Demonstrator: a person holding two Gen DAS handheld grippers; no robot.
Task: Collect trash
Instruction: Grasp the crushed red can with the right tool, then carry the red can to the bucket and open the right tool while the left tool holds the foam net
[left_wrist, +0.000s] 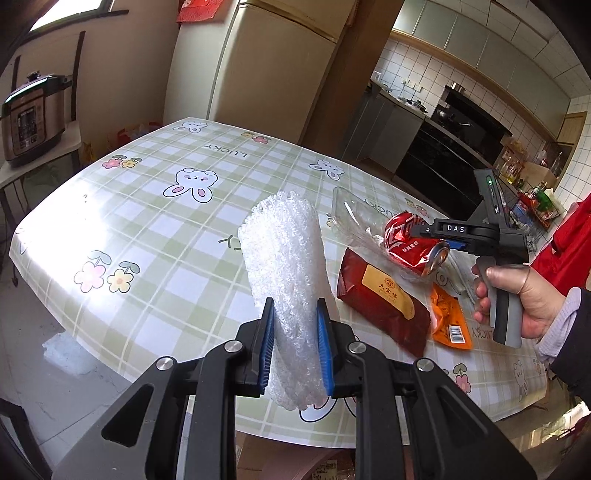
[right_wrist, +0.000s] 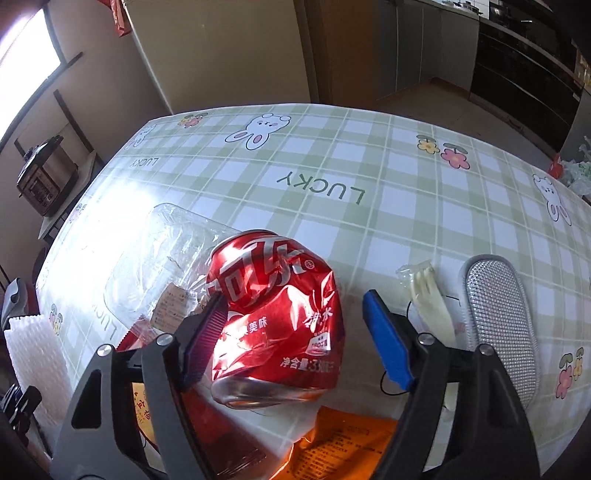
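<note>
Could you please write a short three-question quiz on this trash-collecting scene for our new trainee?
1. True or false: the left claw is shut on the white foam net.
2. Which item sits between the right claw's fingers? A) clear bottle B) red can C) orange packet
3. Fill in: the right claw's far pad is not yet touching the ____.

Key: 1 true; 2 B; 3 can. The near pad lies against the can, a gap remains at the other, so that claw counts as open.

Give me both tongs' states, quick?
Left tongs: closed on the white foam sleeve.
Right tongs: open around the crushed red can, not gripping yet.
</note>
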